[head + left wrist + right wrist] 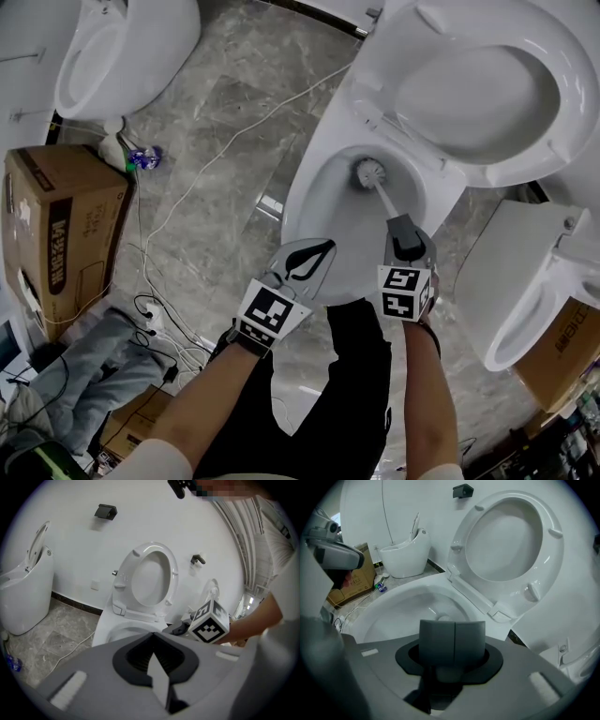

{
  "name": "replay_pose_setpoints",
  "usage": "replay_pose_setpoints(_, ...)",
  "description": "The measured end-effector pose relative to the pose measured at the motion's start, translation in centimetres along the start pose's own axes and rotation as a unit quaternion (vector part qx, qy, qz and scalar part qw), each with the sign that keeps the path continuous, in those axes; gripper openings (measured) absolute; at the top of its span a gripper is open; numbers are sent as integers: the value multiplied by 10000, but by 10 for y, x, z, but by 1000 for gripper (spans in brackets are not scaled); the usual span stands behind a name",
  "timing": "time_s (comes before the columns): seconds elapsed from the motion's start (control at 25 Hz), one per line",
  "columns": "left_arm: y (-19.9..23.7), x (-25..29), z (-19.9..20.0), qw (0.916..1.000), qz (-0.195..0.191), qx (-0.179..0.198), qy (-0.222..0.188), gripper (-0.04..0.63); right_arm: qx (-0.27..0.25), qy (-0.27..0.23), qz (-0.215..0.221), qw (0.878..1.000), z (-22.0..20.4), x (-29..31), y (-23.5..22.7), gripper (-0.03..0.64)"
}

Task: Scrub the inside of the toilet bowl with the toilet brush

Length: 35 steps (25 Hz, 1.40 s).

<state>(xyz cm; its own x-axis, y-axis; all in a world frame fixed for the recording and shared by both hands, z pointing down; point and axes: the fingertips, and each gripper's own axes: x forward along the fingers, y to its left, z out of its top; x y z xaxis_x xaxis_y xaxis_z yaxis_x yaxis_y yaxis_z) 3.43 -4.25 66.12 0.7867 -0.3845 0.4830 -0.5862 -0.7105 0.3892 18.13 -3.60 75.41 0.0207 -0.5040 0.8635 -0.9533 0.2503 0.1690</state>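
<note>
A white toilet bowl [305, 187] stands in the middle of the head view, its seat and lid [487, 84] raised toward the upper right. The toilet brush head [369, 172] rests inside the bowl near the back wall. Its white handle [385, 201] slants down into my right gripper [405, 234], which is shut on it. In the right gripper view the shut jaws of my right gripper [452, 641] hide the brush, with the bowl [403, 606] beyond. My left gripper [305, 260] hangs over the bowl's front rim, shut and holding nothing. In its own view my left gripper [154, 660] faces the bowl [117, 632].
A second toilet [122, 47] stands at the upper left and a third [525, 281] at the right. A cardboard box [56, 234] sits at the left, another box [567, 342] at the lower right. A white cable [216, 150] crosses the marble floor. Bags and clothes [75, 366] lie lower left.
</note>
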Motion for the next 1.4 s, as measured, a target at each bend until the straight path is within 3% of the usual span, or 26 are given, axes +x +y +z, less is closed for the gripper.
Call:
replay_pose_setpoints(0.32, -9, 0, 6, 10000, -66, -24, -47, 6, -202, 355, -50, 9992, -27, -17, -11, 164)
replay_pose_setpoints(0.76, -3, -12, -1, 10000, -9, -67, -5, 6, -237, 891, 319, 9952, -60, -30, 29, 163)
replay_pose_setpoints(1.04, 3, -14, -3, 10000, 32, -76, -5, 6, -141, 819, 634, 9945, -50, -26, 62, 163)
replay_pose_setpoints(1.4, 11, -6, -5, 9999, 62, -90, -61, 6, -33, 811, 462, 9956, -33, 7, 49, 163)
